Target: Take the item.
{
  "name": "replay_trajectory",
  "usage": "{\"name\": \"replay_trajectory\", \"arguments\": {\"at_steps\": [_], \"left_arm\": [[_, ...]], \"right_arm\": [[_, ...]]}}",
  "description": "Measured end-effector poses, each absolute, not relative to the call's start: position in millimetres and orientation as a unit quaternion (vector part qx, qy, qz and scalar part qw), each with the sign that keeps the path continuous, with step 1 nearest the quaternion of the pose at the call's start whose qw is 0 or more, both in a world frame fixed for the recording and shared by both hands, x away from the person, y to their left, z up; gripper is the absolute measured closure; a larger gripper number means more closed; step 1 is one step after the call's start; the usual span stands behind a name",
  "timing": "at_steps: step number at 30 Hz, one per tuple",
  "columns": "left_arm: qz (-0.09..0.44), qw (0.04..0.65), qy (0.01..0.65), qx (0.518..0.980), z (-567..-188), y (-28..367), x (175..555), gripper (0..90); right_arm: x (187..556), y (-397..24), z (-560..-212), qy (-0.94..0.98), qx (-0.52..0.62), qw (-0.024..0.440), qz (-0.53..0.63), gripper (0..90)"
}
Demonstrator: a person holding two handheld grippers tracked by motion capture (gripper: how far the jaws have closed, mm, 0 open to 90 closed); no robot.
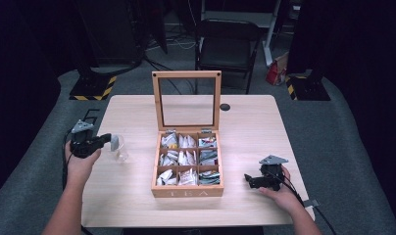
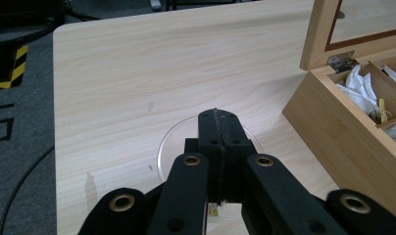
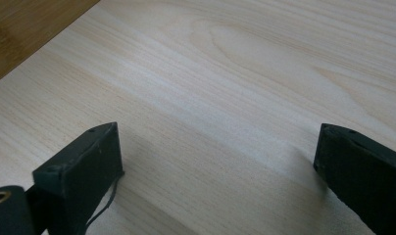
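Tea bag (image 1: 115,142) above glass (image 1: 121,155), left claw (image 2: 219,128) closed level.

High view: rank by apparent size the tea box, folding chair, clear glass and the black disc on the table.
1. Tea box, with its lid up.
2. Folding chair; it stands farther from the camera, so this placing is unsure.
3. Clear glass, below the left gripper.
4. Black disc.

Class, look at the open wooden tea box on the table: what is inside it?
The tea box has nine compartments holding tea bags, mostly white. What lies beneath the top bags is covered.
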State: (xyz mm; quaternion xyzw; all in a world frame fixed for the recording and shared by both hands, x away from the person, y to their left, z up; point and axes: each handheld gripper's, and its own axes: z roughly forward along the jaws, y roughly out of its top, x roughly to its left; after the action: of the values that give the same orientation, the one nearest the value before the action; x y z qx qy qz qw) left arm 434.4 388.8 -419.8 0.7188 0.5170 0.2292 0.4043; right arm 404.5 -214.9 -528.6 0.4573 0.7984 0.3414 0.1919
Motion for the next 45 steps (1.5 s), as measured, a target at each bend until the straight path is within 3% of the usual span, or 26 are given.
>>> {"name": "replay_trajectory", "arguments": {"at_steps": [9,24,45], "left_arm": [[0.220,0.394,0.519,0.726,-424.8,386.2,437.2,88.2],[0.220,0.410,0.521,0.715,-415.8,384.5,436.6,66.3],[0.207,0.428,0.482,0.736,-393.5,354.7,439.2,59.8]], "right_arm": [[404.5,-215.0,-528.6,0.799,0.457,0.192,0.341,3.5],[404.5,-215.0,-528.7,0.798,0.457,0.192,0.341,3.4],[404.6,-215.0,-528.6,0.798,0.457,0.192,0.341,3.4]]}}
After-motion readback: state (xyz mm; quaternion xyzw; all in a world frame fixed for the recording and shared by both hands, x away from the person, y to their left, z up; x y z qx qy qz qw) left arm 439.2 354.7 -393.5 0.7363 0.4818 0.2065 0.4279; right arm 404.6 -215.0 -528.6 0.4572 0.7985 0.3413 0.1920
